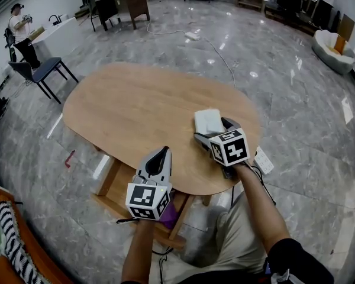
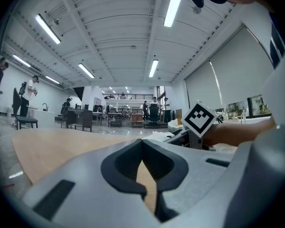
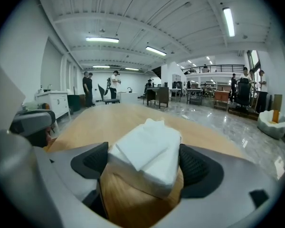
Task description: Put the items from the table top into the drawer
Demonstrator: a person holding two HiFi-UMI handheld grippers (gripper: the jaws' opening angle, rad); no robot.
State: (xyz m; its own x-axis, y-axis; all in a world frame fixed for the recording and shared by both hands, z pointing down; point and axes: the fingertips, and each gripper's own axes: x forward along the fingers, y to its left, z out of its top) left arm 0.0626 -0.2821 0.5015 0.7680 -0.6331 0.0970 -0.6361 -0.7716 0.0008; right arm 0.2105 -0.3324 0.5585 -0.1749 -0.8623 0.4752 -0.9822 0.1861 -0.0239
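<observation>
On the table point(image 1: 124, 111), near its right end, my right gripper point(image 1: 215, 131) stands released, jaws flanking the white tissue pack point(image 3: 147, 151). My left gripper point(image 2: 142, 144) is clenched empty at the table's near edge. Only the head view shows the drawer point(image 1: 106, 185) under that edge.

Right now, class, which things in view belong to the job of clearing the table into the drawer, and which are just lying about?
Job:
- tissues
- table
- drawer
- right tongs, open around the tissues

Lying about:
- chair
- power strip
- sofa
</observation>
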